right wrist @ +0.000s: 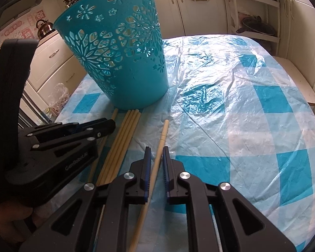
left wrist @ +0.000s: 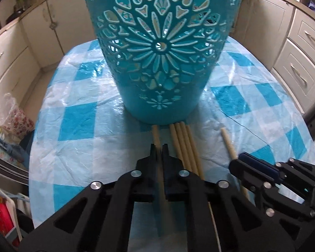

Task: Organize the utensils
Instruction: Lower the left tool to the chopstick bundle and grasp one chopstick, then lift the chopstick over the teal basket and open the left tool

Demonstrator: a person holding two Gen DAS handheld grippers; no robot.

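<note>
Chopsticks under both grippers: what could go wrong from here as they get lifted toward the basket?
1. The left gripper looks shut on the leftmost chopstick near its far end; the long free end may swing or slip.
2. The right gripper straddles the lone chopstick with a gap either side; closing off-centre could nudge it away.
3. The bundle of chopsticks lies against the basket base; a lifting stick might scatter it.

Both views are lit by soft daylight and are bent strongly at the dark, vignetted edges. Glare is thrown off the plastic table cover (right wrist: 231, 96), brightest at its far edge. A soft shadow is cast beneath the basket (left wrist: 159, 48). The nearest parts are slightly blurred.
</note>
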